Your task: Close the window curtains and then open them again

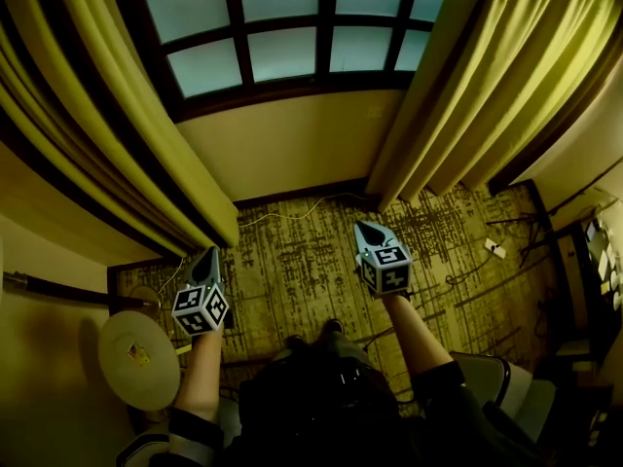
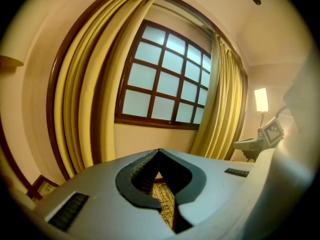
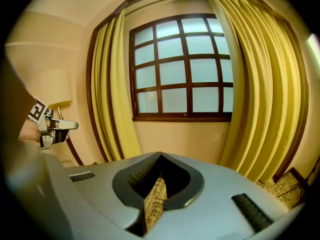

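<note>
At the window (image 1: 282, 27), we see the left curtain (image 1: 127, 115) and right curtain (image 1: 487, 86) gathered to its sides, glass uncovered, and short of them our left gripper (image 1: 207, 254) and right gripper (image 1: 363, 226) over the carpet (image 1: 302, 270), jaws pressed together and empty, a white cable (image 1: 292, 213) by the wall (image 1: 282, 144), a pale disc (image 1: 136, 358) leftward.

A yellow carpet with a dark line pattern (image 1: 302, 270) spreads beneath the left gripper (image 1: 206, 258) and the right gripper (image 1: 365, 228), a thin white cable (image 1: 292, 213) lies ahead between them, and a round cream disc (image 1: 138, 358) sits just left of the left gripper.
</note>
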A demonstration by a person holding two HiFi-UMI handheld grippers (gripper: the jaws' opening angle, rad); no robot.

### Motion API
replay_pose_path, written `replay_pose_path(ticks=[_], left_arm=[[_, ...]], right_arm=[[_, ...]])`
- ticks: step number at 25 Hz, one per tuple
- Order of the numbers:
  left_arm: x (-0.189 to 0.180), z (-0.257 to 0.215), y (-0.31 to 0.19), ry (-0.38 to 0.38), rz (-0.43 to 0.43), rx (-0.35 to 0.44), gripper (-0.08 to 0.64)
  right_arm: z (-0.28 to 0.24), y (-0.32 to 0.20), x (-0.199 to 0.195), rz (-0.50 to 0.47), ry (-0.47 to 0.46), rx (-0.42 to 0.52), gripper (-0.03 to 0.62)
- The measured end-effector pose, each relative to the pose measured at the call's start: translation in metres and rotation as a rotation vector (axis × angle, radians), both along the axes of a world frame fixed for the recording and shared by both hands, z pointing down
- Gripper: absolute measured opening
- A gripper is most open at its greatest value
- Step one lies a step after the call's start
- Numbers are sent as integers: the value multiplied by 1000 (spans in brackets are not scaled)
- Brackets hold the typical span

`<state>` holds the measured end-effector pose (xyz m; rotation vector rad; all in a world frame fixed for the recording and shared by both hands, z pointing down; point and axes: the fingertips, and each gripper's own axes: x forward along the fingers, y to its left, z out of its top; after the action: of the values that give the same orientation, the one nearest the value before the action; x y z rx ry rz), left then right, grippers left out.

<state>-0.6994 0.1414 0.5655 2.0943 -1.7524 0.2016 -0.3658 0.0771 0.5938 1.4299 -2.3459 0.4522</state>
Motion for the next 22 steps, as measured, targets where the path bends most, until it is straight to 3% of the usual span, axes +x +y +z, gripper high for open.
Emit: replay_pose_path(ticks=[10,15,22], left_arm=[[11,1,2,27,45,5,1],[49,7,-4,37,112,-10,1],[125,7,-33,-10,200,10,2]], right_arm=[[-6,13,5,31,24,15,3],[-6,17,39,81,21,10,3],[8,5,111,156,22,-12,3]])
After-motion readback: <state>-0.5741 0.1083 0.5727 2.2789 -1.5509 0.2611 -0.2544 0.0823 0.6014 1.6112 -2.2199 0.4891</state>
